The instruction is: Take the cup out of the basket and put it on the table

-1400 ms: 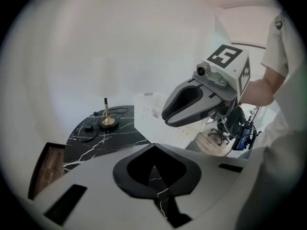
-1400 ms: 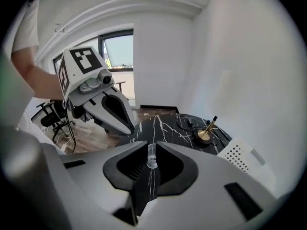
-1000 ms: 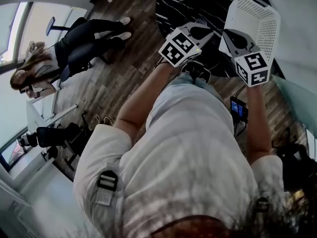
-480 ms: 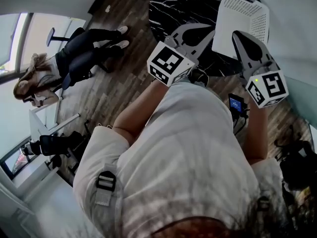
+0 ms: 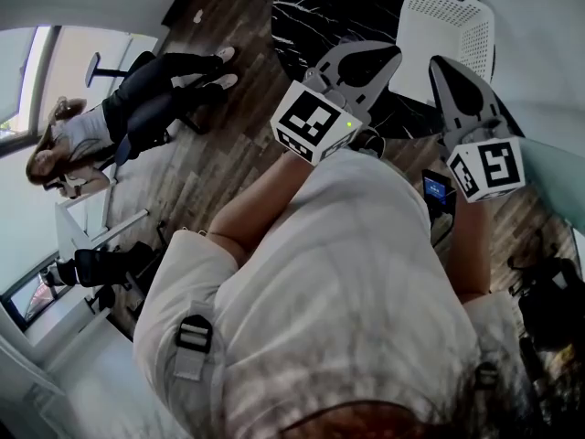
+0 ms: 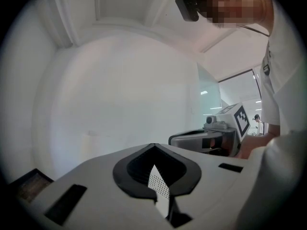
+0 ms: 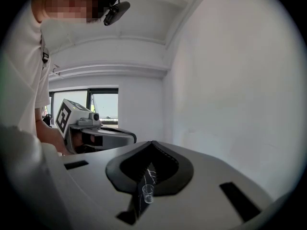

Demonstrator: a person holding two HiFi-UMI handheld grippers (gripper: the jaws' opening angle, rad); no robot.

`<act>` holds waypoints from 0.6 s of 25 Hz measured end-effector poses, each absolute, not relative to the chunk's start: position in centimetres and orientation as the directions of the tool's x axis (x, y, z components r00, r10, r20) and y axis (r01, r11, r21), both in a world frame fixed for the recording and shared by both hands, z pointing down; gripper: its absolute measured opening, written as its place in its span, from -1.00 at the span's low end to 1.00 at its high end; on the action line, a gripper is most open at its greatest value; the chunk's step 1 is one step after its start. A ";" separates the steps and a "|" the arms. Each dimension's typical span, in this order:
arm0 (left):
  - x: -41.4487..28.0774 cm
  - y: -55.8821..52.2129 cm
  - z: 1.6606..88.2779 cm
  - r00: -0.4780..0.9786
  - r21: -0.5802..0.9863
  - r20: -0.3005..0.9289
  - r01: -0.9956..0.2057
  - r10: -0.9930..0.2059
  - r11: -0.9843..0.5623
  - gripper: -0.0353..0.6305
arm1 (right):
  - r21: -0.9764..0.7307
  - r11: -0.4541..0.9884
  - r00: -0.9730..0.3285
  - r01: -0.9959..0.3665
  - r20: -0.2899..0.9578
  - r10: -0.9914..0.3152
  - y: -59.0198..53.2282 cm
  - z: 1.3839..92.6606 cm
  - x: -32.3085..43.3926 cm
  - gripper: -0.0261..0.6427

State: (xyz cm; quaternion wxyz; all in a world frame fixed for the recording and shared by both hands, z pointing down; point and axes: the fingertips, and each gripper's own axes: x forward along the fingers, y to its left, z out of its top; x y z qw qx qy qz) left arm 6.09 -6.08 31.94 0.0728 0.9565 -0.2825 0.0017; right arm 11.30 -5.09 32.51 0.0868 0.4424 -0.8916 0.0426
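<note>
The cup (image 7: 147,193) shows only in your right gripper view. It is a tiny clear thing seen through the thin slit low between the jaws. It looks to stand upright, with its long way going up and down and its open mouth on top. Black stone with white lines is behind it. So it seems to be on the black marble table (image 5: 320,12) and not in the basket (image 5: 448,26), but it is too small to be sure. In the head view the cup cannot be made out.

The basket is white and full of little holes. It sits at the right side of the table, and its far edge almost reaches the top of the picture. Part of its near edge is hidden behind your right gripper (image 7: 152,143). That gripper's jaws are pressed together at the tips and hold nothing. Your left gripper (image 6: 153,146) is the same, with tips together and nothing held. Through its slit you see only a thin strip of the holey white basket.

In the head view both grippers are up over the near edge of the table and point toward it. The left one is just beside the basket.

The far part of the table is cut off by the top of the picture. Your white shirt (image 5: 347,300) fills the low half and hides what is under you. To the left, on the wooden floor (image 5: 210,154), a seated person (image 5: 151,85) in dark trousers is partly cut off.
</note>
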 end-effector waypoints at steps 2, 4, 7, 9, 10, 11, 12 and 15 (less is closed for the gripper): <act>6.0 -6.2 31.8 0.837 0.143 0.037 -0.545 -0.546 -0.826 -0.88 | -0.004 0.604 -0.594 -0.797 0.187 -0.783 -5.1 32.6 11.2 -0.90; 5.8 -6.3 31.7 0.833 0.147 0.029 -0.550 -0.552 -0.822 -0.88 | -0.012 0.604 -0.596 -0.797 0.182 -0.782 -5.1 32.5 11.2 -0.90; 5.7 -6.4 31.6 0.832 0.147 0.030 -0.552 -0.554 -0.821 -0.88 | -0.014 0.604 -0.596 -0.797 0.181 -0.783 -5.1 32.6 11.2 -0.90; 5.8 -6.5 31.7 0.833 0.147 0.033 -0.551 -0.552 -0.822 -0.88 | -0.009 0.603 -0.594 -0.798 0.182 -0.784 -5.1 32.6 11.1 -0.90; 5.8 -6.5 31.7 0.833 0.147 0.034 -0.550 -0.552 -0.822 -0.88 | -0.008 0.602 -0.593 -0.799 0.183 -0.784 -5.2 32.6 11.1 -0.90; 5.8 -6.5 31.7 0.834 0.148 0.035 -0.550 -0.551 -0.822 -0.88 | -0.006 0.600 -0.591 -0.800 0.184 -0.785 -5.2 32.7 11.1 -0.90; 5.8 -6.5 31.8 0.834 0.150 0.035 -0.549 -0.550 -0.823 -0.88 | -0.005 0.599 -0.589 -0.801 0.185 -0.786 -5.2 32.7 11.1 -0.90; 5.8 -6.4 31.8 0.837 0.149 0.037 -0.545 -0.546 -0.825 -0.88 | 0.000 0.597 -0.586 -0.803 0.190 -0.788 -5.2 32.7 11.0 -0.90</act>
